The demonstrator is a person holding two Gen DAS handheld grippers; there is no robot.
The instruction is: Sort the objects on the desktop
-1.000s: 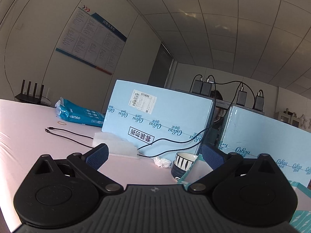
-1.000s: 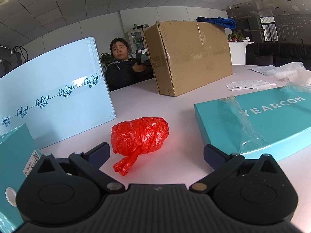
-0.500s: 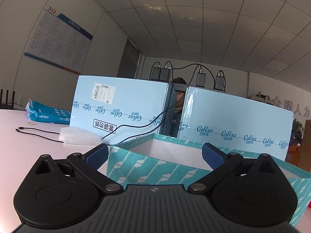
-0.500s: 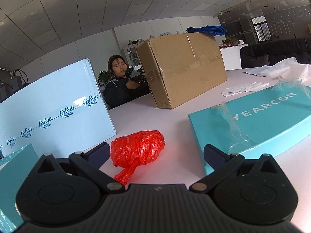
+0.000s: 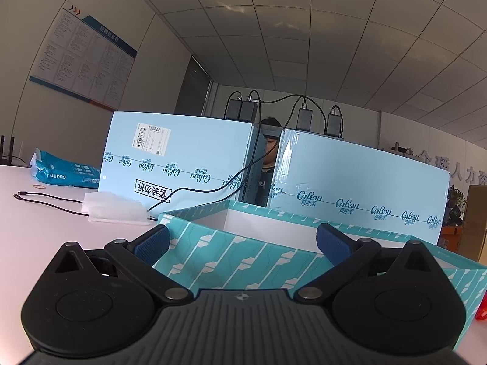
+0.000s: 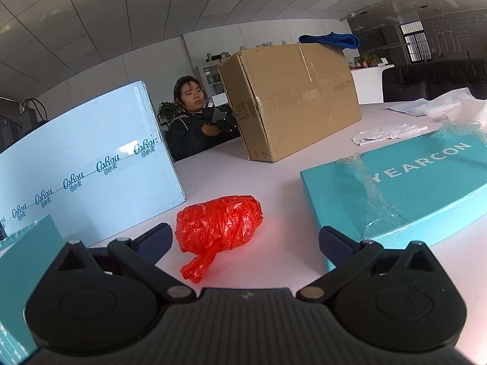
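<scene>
An open teal patterned box (image 5: 243, 258) with a white inside stands right in front of my left gripper (image 5: 242, 241), which is open and holds nothing. Its near wall fills the gap between the blue finger pads (image 5: 152, 245). In the right wrist view a crumpled red plastic bag (image 6: 217, 228) lies on the pale pink table (image 6: 274, 261), just ahead of my open right gripper (image 6: 245, 240) and closer to its left finger. A sliver of the red bag (image 5: 481, 310) shows at the left wrist view's right edge.
Two tall light-blue cartons (image 5: 182, 167) (image 5: 359, 191) stand behind the teal box, with chargers and black cables on top. A white foam pad (image 5: 114, 211) and a blue packet (image 5: 65, 175) lie left. A teal YEARCON lid (image 6: 401, 188), a brown carton (image 6: 292, 100) and a seated person (image 6: 194, 121) are on the right side.
The left gripper swung right from the cable and striped cup until the teal box filled its front, then shifted slightly. The right gripper wobbled but stayed before the red bag.
</scene>
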